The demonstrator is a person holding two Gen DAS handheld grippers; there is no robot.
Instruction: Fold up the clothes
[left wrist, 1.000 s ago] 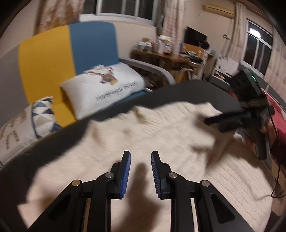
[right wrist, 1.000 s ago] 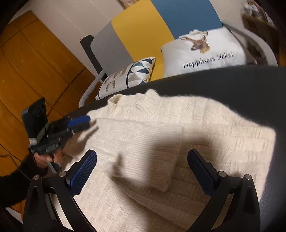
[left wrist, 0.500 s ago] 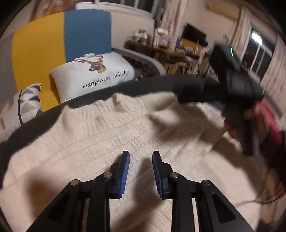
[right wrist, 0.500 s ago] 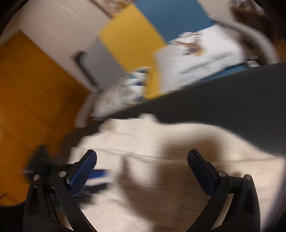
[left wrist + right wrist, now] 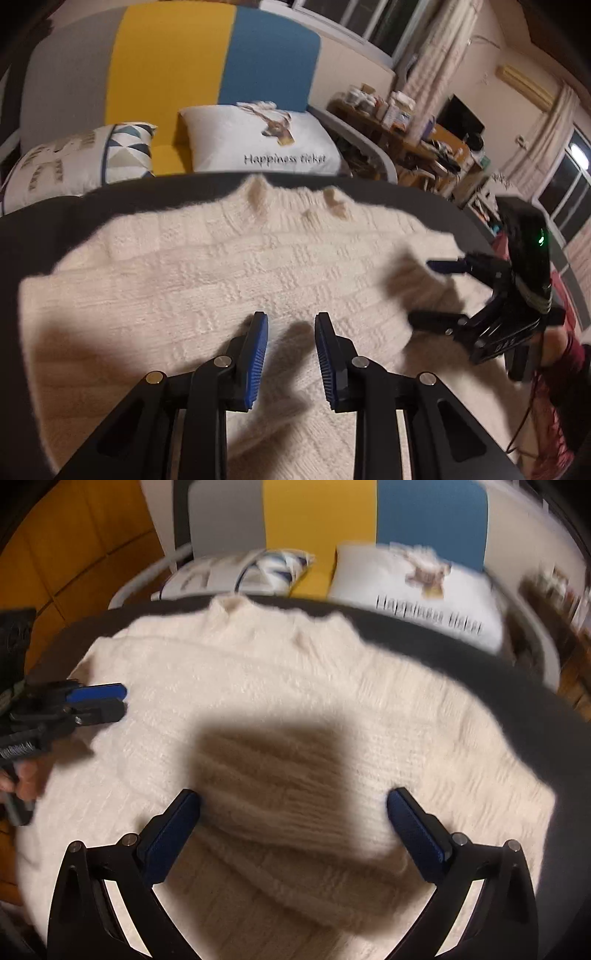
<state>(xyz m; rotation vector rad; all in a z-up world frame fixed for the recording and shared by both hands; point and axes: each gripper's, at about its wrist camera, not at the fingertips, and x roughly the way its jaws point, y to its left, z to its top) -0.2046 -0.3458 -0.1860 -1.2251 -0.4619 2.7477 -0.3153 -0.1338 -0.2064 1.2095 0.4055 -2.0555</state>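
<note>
A cream knitted sweater lies spread over a dark round table, collar toward the sofa. My left gripper hovers low over the sweater's middle, its blue pads a narrow gap apart with nothing between them. In the right wrist view the same left gripper sits at the sweater's left edge. My right gripper is open wide above the sweater, its fingers straddling a folded-over sleeve in shadow without pressing it. In the left wrist view the right gripper hangs over the sweater's right side.
A grey, yellow and blue sofa stands just behind the table, with a deer pillow and a triangle-patterned pillow. A cluttered desk and windows are at the far right. Orange wooden panels are at the left.
Both grippers have swung round and now face the sofa squarely. The right gripper has dropped lower over the sweater's right side. The sweater lies as before.
</note>
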